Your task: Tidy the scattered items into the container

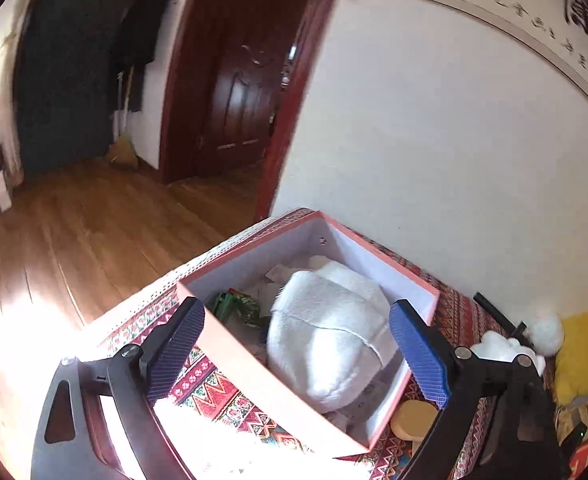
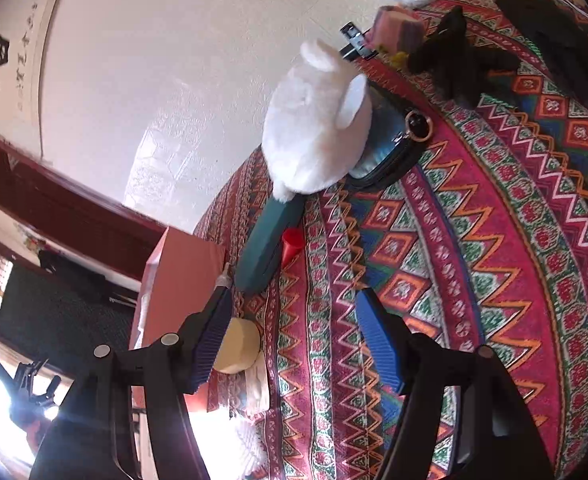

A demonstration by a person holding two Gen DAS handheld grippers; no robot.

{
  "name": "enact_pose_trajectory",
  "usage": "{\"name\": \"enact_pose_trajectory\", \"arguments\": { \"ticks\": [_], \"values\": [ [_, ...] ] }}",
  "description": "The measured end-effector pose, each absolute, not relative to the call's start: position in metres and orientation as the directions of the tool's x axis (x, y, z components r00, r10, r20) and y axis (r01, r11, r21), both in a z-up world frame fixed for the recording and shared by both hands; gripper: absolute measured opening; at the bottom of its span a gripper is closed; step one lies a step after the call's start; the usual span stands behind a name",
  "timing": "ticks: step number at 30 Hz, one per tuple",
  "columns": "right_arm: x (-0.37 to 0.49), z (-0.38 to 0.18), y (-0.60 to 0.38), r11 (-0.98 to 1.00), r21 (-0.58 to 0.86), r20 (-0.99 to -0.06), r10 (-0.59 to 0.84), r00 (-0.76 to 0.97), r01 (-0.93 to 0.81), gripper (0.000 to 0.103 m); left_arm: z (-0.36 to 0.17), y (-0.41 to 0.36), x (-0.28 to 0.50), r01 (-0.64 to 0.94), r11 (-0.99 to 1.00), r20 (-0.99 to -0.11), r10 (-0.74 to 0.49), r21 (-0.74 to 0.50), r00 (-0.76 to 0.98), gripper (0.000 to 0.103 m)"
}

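While 1 pink box (image 1: 254, 364) held 1 white plush (image 1: 325, 332) at the patterned tablecloth's (image 2: 473, 240) edge, both the left gripper (image 1: 297, 352) and the right gripper (image 2: 294, 340) gaped empty over it.

wall scroll (image 1: 533, 20), brush calligraphy, blurred, unreadable

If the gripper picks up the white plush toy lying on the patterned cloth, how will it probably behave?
The white plush toy looks furry and stuffed, so it probably squashes and feels light. It rests partly on a dark pouch, which may shift with it. Breaking seems unlikely.
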State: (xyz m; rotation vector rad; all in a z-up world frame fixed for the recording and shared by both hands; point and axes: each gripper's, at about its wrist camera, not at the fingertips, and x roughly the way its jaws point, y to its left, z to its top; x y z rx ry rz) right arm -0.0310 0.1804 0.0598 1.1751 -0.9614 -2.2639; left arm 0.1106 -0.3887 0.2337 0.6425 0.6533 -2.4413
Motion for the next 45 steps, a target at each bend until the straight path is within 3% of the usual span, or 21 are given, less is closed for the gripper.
{"name": "enact_pose_trajectory", "arguments": {
  "ticks": [3, 4, 6, 9, 12, 14, 17, 24, 27, 29, 30, 37, 42, 45],
  "values": [
    [-0.026, 0.060, 0.145, -0.689, 0.716, -0.558, -0.662, -0.501, 0.113, 0.066, 0.181, -0.407, 0.113, 0.643, -0.687, -0.575, -0.391, -0.338, -0.719, 0.094],
    [-0.026, 0.056, 0.130, -0.666, 0.737, -0.551, -0.691, -0.469, 0.115, 0.082, 0.164, -0.414, 0.114, 0.669, -0.662, -0.595, -0.401, -0.338, -0.697, 0.094],
    [-0.030, 0.041, 0.100, -0.592, 0.803, -0.519, -0.754, -0.403, 0.073, 0.093, 0.144, -0.434, 0.108, 0.694, -0.610, -0.663, -0.341, -0.383, -0.666, 0.094],
    [-0.044, 0.021, 0.053, -0.596, 0.802, -0.557, -0.769, -0.314, 0.039, 0.094, 0.144, -0.449, 0.110, 0.673, -0.594, -0.636, -0.322, -0.441, -0.701, 0.094],
    [-0.055, 0.031, 0.005, -0.813, 0.563, -0.717, -0.569, -0.403, 0.147, 0.102, 0.146, -0.450, 0.118, 0.681, -0.598, -0.619, -0.358, -0.423, -0.699, 0.094],
    [-0.051, 0.042, -0.035, -0.886, 0.335, -0.743, -0.458, -0.488, 0.321, 0.102, 0.142, -0.455, 0.122, 0.678, -0.588, -0.622, -0.344, -0.441, -0.703, 0.094],
    [-0.045, 0.039, -0.081, -0.868, 0.144, -0.783, -0.393, -0.481, 0.475, 0.102, 0.136, -0.459, 0.129, 0.684, -0.579, -0.634, -0.337, -0.444, -0.696, 0.094],
    [-0.063, 0.004, -0.109, -0.874, -0.018, -0.866, -0.228, -0.444, 0.485, 0.102, 0.140, -0.465, 0.137, 0.687, -0.574, -0.625, -0.349, -0.446, -0.698, 0.094],
    [-0.072, -0.015, -0.101, -0.888, 0.036, -0.893, -0.234, -0.384, 0.458, 0.102, 0.137, -0.468, 0.139, 0.688, -0.566, -0.628, -0.344, -0.454, -0.698, 0.094],
    [-0.070, -0.012, -0.095, -0.888, 0.062, -0.877, -0.266, -0.400, 0.455, 0.101, 0.137, -0.470, 0.140, 0.687, -0.560, -0.627, -0.340, -0.464, -0.701, 0.094],
    [-0.068, -0.009, -0.091, -0.893, 0.076, -0.871, -0.276, -0.406, 0.444, 0.093, 0.137, -0.471, 0.141, 0.685, -0.558, -0.625, -0.339, -0.468, -0.703, 0.094],
    [-0.048, 0.045, -0.061, -0.902, 0.153, -0.783, -0.360, -0.507, 0.403, 0.091, 0.139, -0.471, 0.144, 0.671, -0.556, -0.614, -0.326, -0.490, -0.719, 0.094],
    [-0.025, 0.137, -0.080, -0.849, 0.229, -0.640, -0.500, -0.583, 0.477, 0.092, 0.141, -0.477, 0.151, 0.675, -0.539, -0.609, -0.332, -0.505, -0.721, 0.094],
    [-0.017, 0.193, -0.123, -0.766, 0.301, -0.549, -0.626, -0.554, 0.568, 0.102, 0.142, -0.481, 0.154, 0.678, -0.532, -0.609, -0.336, -0.508, -0.719, 0.094]
  ]
}}
